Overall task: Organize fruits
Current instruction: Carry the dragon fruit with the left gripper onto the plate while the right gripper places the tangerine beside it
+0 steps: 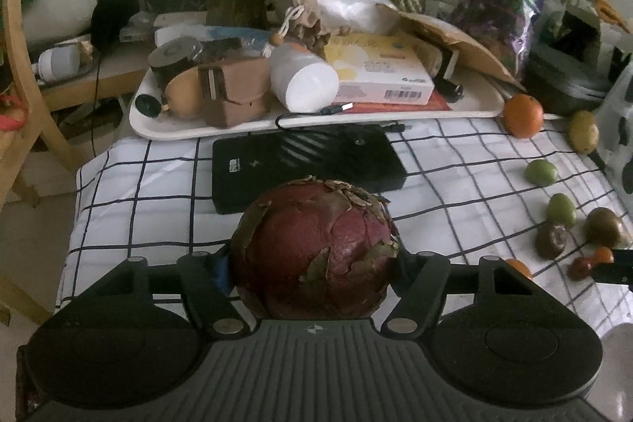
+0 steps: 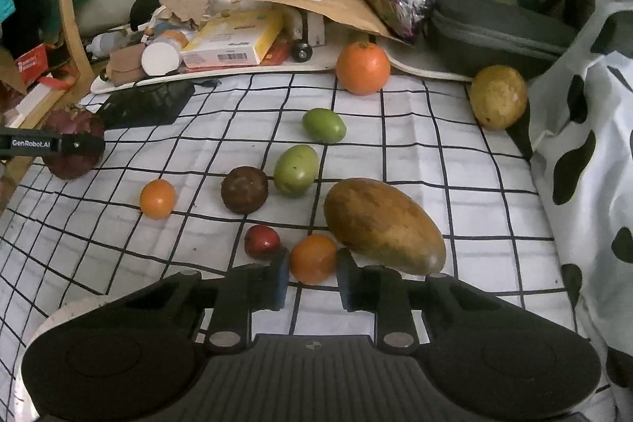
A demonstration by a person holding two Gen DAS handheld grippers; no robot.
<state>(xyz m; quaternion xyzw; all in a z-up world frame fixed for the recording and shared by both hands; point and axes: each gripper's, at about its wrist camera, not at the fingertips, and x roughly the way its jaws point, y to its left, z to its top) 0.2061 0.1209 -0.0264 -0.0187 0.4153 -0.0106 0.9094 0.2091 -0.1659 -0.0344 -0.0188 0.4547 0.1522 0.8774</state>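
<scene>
My left gripper (image 1: 314, 263) is shut on a dark red dragon fruit (image 1: 314, 248) over the checked cloth (image 1: 158, 192); the fruit also shows at the left of the right wrist view (image 2: 73, 145). My right gripper (image 2: 312, 277) is open, its blue pads either side of a small orange (image 2: 312, 258). Beside it lie a small red fruit (image 2: 261, 241) and a large brown-yellow mango (image 2: 383, 226). Farther off are a brown round fruit (image 2: 244, 189), two green fruits (image 2: 296, 169) (image 2: 324, 124), another small orange (image 2: 157, 198), a big orange (image 2: 362, 67) and a yellow fruit (image 2: 498, 96).
A cluttered white tray (image 1: 198, 133) with a bottle, box and pouch stands at the back. A black flat device (image 1: 304, 165) lies in front of it. A cow-print bag (image 2: 585, 153) is at the right, a grey case (image 2: 494, 26) behind, a wooden chair (image 1: 23, 74) at the left.
</scene>
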